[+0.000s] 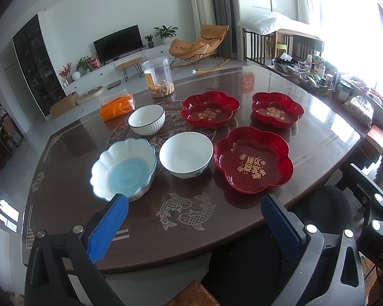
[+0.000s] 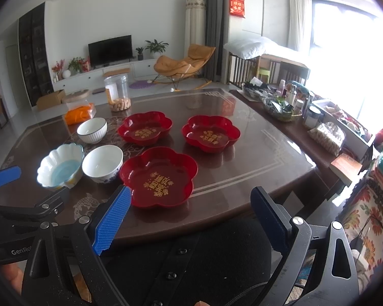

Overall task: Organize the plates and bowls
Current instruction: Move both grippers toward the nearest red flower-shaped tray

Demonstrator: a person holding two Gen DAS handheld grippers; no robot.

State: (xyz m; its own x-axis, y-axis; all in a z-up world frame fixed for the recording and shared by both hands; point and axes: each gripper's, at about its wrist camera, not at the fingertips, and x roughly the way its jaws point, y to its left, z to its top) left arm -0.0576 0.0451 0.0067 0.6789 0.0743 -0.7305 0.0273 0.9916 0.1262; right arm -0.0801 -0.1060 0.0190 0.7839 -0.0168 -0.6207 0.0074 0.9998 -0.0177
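Observation:
Three red flower-shaped plates with gold lettering lie on the dark table: a near one (image 1: 252,159) (image 2: 159,177), a far left one (image 1: 210,109) (image 2: 145,127) and a far right one (image 1: 277,109) (image 2: 210,134). Left of them stand a scalloped white bowl with a blue bottom (image 1: 123,168) (image 2: 60,165), a plain white bowl (image 1: 186,154) (image 2: 102,163) and a ribbed white bowl with a dark rim (image 1: 146,118) (image 2: 92,129). My left gripper (image 1: 194,205) hangs open over the near table edge. My right gripper (image 2: 191,200) is open too, just short of the near red plate. Both hold nothing.
A clear jar of snacks (image 1: 158,76) (image 2: 117,92) and an orange tissue pack (image 1: 118,105) (image 2: 79,114) sit at the table's far left. Bottles and baskets (image 2: 283,102) crowd a side table on the right. A black chair back (image 2: 191,262) is below the grippers.

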